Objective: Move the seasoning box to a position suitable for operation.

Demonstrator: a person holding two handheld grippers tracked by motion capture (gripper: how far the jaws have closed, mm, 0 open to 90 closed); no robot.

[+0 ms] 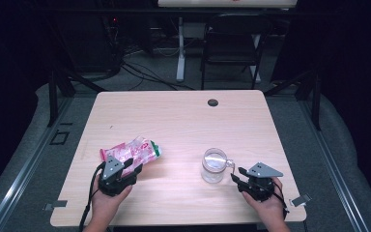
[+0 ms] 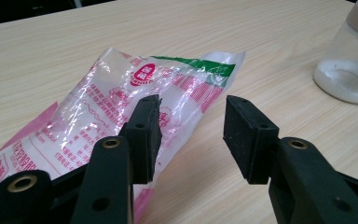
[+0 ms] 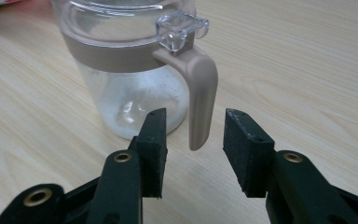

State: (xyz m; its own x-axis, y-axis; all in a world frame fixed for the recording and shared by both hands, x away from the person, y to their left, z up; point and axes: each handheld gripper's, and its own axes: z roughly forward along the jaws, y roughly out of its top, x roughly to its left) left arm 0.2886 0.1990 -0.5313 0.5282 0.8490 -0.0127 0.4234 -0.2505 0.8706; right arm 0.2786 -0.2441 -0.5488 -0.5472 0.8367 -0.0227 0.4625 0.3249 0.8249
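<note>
Presently both claws stand apart and hold nothing. The right claw sits at the near right of the tabletop, just beside a clear jar that stands upright. The jar's beige handle hangs vertically and points toward this claw, lined up with the gap between the jaws but not yet between them. The jar has a clear lid with a beige collar, and a little white residue at the bottom. The left claw hovers at the near end of a pink-and-white plastic packet, which lies flat at the near left, its long axis running away toward the far right, its green end farthest.
</note>
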